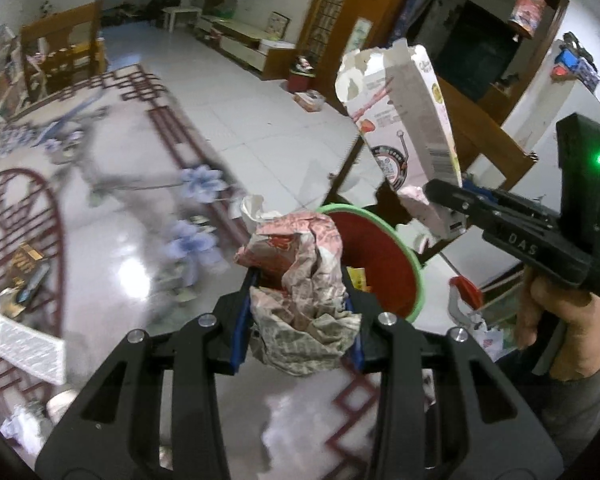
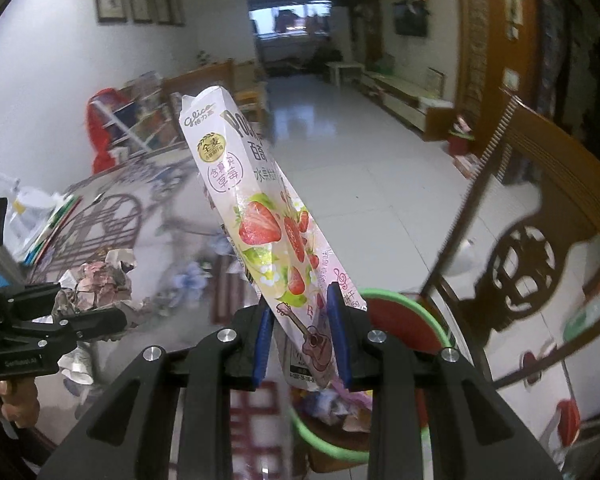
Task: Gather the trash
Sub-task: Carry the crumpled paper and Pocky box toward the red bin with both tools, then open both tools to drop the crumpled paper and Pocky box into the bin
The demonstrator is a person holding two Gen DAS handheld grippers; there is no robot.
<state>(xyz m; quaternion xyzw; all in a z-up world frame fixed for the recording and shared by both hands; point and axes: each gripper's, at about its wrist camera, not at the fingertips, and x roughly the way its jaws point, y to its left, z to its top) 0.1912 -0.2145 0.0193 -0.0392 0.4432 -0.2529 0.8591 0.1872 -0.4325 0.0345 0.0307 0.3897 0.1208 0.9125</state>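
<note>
My left gripper point(image 1: 298, 280) is shut on a crumpled red-and-white paper wrapper point(image 1: 304, 276), held just in front of a red bin with a green rim point(image 1: 410, 256). At the right of the left wrist view my right gripper point(image 1: 436, 194) holds a torn-open pink strawberry biscuit box point(image 1: 400, 112) above the bin. In the right wrist view the right gripper point(image 2: 300, 300) pinches the box point(image 2: 256, 216) at its lower end, tilted over the bin point(image 2: 404, 320), which has scraps inside. At the left of that view sits the left gripper point(image 2: 120, 320) with the wrapper point(image 2: 100, 280).
A glossy floral tabletop point(image 1: 120, 240) carries more litter at its left: dark snack packets point(image 1: 26, 272), a white sheet point(image 1: 24, 348) and crumpled tissue point(image 1: 20, 420). A carved wooden chair point(image 2: 540, 208) stands right of the bin. A red-handled tool point(image 1: 466, 288) lies by the bin.
</note>
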